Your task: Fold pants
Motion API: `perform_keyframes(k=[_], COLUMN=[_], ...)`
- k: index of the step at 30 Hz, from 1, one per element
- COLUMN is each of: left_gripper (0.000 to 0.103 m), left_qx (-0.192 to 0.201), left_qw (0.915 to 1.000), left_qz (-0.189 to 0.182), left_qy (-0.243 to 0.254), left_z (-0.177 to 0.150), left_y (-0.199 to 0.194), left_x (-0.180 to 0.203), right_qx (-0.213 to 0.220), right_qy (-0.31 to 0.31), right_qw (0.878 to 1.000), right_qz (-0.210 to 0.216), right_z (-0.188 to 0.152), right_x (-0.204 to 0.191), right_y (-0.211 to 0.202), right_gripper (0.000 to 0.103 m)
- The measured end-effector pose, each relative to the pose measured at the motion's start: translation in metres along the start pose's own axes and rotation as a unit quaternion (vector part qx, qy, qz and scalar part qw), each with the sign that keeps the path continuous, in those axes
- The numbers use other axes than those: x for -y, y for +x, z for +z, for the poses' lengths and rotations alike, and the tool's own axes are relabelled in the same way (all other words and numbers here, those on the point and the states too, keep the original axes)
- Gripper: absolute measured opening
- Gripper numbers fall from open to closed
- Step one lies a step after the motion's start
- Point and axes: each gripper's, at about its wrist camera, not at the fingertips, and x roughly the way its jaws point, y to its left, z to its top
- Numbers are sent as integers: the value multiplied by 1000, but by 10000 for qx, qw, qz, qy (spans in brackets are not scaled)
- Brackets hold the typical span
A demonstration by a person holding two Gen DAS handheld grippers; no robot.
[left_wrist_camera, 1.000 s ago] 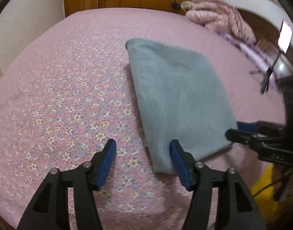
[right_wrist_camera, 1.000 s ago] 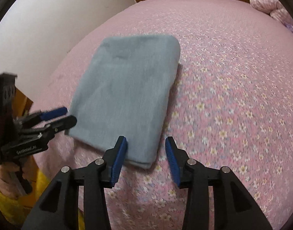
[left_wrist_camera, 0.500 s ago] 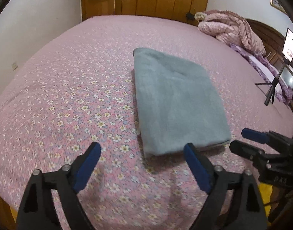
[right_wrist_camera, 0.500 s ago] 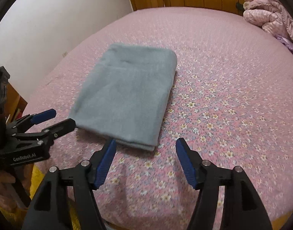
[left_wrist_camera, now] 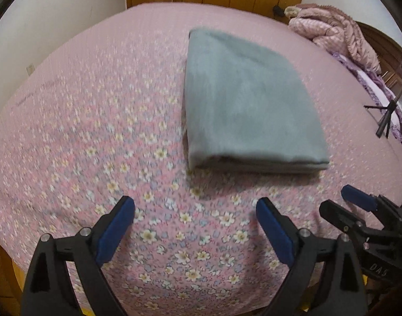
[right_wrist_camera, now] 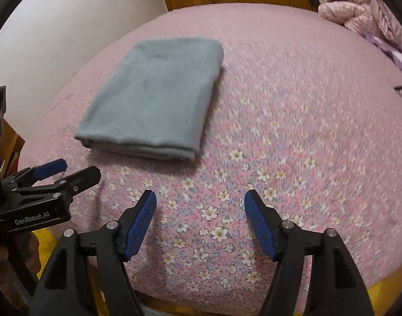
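Pants (left_wrist_camera: pixel 243 105) lie folded into a flat grey rectangle on the bed (left_wrist_camera: pixel 95 105), well apart from both tongs. Left tongs (left_wrist_camera: pixel 195 226) and right tongs (right_wrist_camera: pixel 201 216) gape empty; withdraw straight back without brushing the stacked near edge.

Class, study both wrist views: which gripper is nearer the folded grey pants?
Neither clearly: the left gripper and right gripper both hover open, short of the folded grey pants' near edge, apart from them, at similar distances.

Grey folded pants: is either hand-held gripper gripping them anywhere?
No. Left hand-held gripper and right hand-held gripper are open, clear of the grey folded pants.
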Motion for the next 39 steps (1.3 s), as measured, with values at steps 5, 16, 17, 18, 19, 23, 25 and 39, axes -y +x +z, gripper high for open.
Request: perform_keyframes(k=[5, 16, 17, 18, 19, 23, 25, 39], left_gripper=[98, 100, 100, 100, 100, 100, 101, 101], left_qx=[-6, -4, -3, -2, -2, -1, 4, -6], left_qw=[10000, 9999, 9999, 9999, 9999, 9999, 9999, 10000], left_qz=[92, 123, 124, 128, 127, 119, 107, 71], left_qy=[33, 91, 91, 91, 94, 91, 68, 40], left_z=[-1, 3, 2, 2, 2, 2, 2, 3], left_y=[4, 8, 7, 7, 7, 7, 9, 10], left_x=[4, 12, 12, 12, 11, 11, 12, 7], right_qx=[34, 74, 75, 76, 75, 83, 86, 93], right_qy=[-123, -163, -163, -166, -169, -176, -169, -166], right_qw=[9999, 9997, 9997, 9997, 9997, 9997, 9997, 9997], right_qz=[-104, -137, -139, -141, -143, -139, -129, -126], right_z=[-1, -2, -2, -1, -1, -2, -2, -2], right_x=[-3, -5, -5, -5, -5, -5, -4, -4], right_y=[4, 5, 5, 5, 5, 7, 7, 8], right_gripper=[73, 75, 75, 75, 75, 75, 76, 77])
